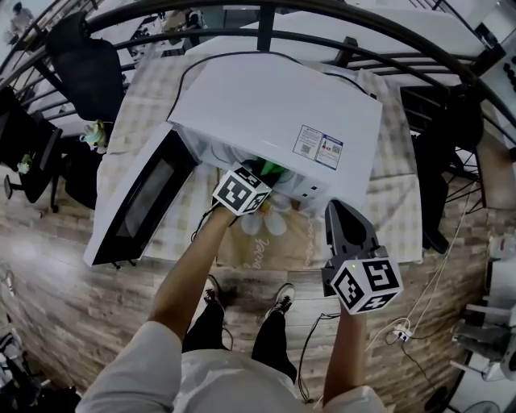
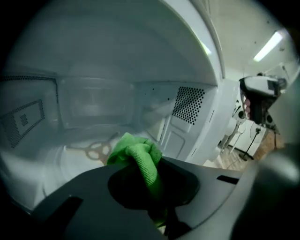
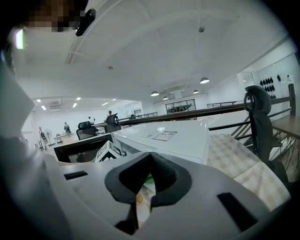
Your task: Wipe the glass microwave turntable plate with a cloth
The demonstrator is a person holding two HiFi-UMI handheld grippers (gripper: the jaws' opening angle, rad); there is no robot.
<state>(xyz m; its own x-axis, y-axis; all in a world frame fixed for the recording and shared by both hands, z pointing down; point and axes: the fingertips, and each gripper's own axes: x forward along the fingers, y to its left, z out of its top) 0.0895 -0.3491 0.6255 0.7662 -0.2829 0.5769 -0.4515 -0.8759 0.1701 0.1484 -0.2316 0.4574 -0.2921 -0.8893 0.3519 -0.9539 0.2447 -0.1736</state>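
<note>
A white microwave [image 1: 274,105] stands on the table with its door [image 1: 145,198] swung open to the left. My left gripper [image 1: 256,181] reaches into the cavity, shut on a bunched green cloth [image 2: 137,154]. The cloth hangs just above the glass turntable plate [image 2: 42,164] on the cavity floor; the roller ring [image 2: 93,150] shows through the glass. I cannot tell whether cloth and glass touch. A bit of the green cloth [image 1: 271,168] peeks out at the cavity mouth. My right gripper [image 1: 339,211] is held outside, in front of the microwave's right side, shut on nothing [image 3: 149,159].
The table [image 1: 395,202] has a checked covering and a flowered mat at the front. A dark metal railing [image 1: 266,24] curves behind it. Office chairs stand at the far left [image 1: 85,68] and right [image 1: 439,145]. Cables [image 1: 419,314] lie on the wooden floor.
</note>
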